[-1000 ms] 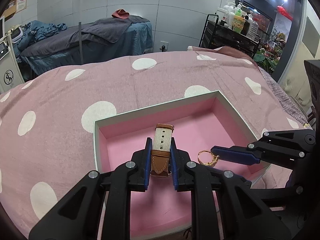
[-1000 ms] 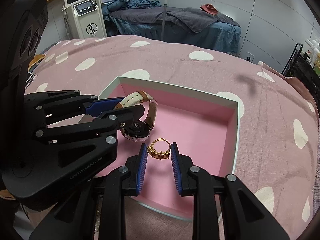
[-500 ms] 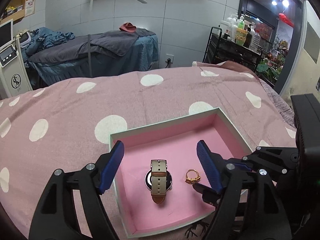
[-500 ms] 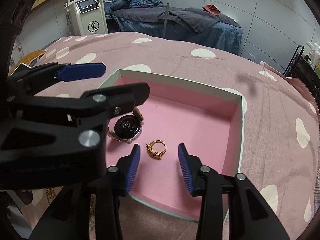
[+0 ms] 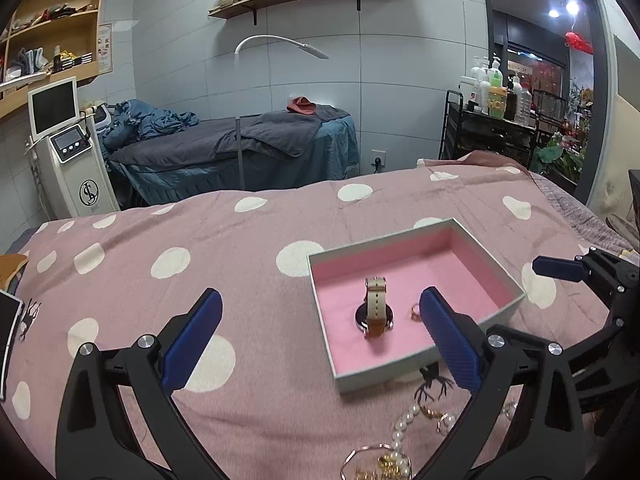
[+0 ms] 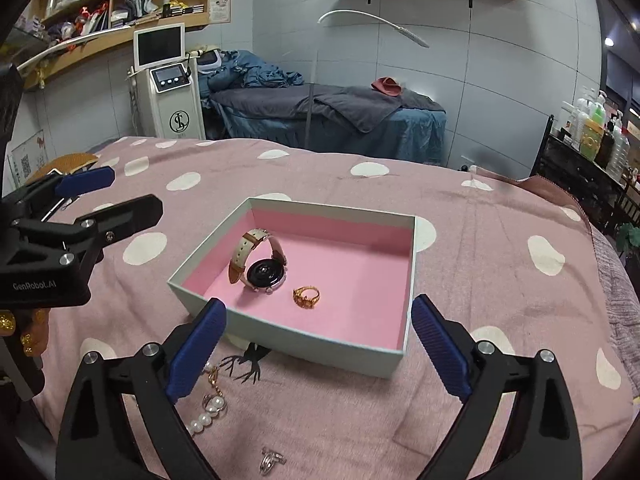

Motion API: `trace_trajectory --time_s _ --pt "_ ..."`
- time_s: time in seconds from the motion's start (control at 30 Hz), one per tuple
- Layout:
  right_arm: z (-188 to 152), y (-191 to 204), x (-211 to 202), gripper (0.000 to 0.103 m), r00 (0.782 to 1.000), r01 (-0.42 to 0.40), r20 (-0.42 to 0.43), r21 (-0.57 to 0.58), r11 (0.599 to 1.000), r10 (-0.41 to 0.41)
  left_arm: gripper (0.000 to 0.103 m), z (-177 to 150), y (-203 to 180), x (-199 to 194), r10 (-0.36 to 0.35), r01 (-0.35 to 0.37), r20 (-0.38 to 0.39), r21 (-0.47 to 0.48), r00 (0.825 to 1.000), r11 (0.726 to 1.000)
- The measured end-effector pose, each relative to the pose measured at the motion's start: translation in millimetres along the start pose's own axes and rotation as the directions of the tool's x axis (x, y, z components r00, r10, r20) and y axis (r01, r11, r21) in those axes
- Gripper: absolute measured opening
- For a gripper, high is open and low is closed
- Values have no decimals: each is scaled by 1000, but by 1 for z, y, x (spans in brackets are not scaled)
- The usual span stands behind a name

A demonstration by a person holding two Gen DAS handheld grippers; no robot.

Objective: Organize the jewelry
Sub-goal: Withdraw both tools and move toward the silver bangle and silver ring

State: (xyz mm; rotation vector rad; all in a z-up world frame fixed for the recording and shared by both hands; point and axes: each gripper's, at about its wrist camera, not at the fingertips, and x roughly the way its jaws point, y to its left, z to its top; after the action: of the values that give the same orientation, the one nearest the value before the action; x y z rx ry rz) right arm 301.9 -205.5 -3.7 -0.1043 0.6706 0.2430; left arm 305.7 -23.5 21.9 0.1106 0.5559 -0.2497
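- Left gripper (image 5: pixel 320 320) hangs above the polka-dot blanket (image 5: pixel 240 248), jaws opening and spread wide, nothing pinched between the blue pads (image 5: pixel 192 336).
- Right gripper (image 6: pixel 316 340) is the same story: jaws opening, spread wide, and only air between its fingertips.
- Between them sits the box (image 6: pixel 288 338), pale on the outside and pink inside, resting on the blanket towards its near edge.
- Inside the box, the watch (image 6: pixel 260 260) stands on its edge near the left wall as the right wrist view shows it, its dark case back facing the camera and the cream-and-tan strap looped up behind.
- Just beside the watch, on its right and apart from it, the gold ring (image 6: pixel 306 297) lies flat on the pink lining.
- From the left wrist view the watch (image 5: pixel 376 312) shows strap-on, and the ring (image 5: pixel 415 314) peeks out partly hidden behind the right finger of that gripper.
- Outside the box, along the blanket's near edge, a pearl strand (image 6: pixel 204 412) trails loose with gold pieces tangled in it.
- A small silver ring (image 6: pixel 271 459) lies alone on the blanket, nearer the camera than the box.
- The left wrist view catches the same loose heap (image 5: pixel 396 448), pearls and gold bits, below the box's near corner.
- A black deer print (image 6: pixel 244 364) marks the blanket right at the box's front wall.
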Motion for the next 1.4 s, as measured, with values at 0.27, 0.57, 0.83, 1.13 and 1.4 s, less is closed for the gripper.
trace_trajectory --time_s 0.27,0.57,0.83,1.13,1.4 --pt "-39 -10 -21 95 999 12 -41 85 996 -8 97 -48 -5 -26 -19 19 -77 -7 997 1000" --pt "-80 -22 -35 95 997 -9 -77 141 990 20 97 -94 -9 -35 -9 11 -149 18 989 1000" --pt "-99 -16 -44 81 994 -30 -100 98 995 40 97 -119 -18 -44 -40 45 -164 28 986 999" --pt "-101 8 -43 70 991 -63 -117 36 997 67 78 -129 -23 -40 -69 80 -182 56 981 995" --pt "-99 18 -36 65 987 -80 -141 17 997 82 79 -126 -20 -16 -88 114 -226 101 970 988"
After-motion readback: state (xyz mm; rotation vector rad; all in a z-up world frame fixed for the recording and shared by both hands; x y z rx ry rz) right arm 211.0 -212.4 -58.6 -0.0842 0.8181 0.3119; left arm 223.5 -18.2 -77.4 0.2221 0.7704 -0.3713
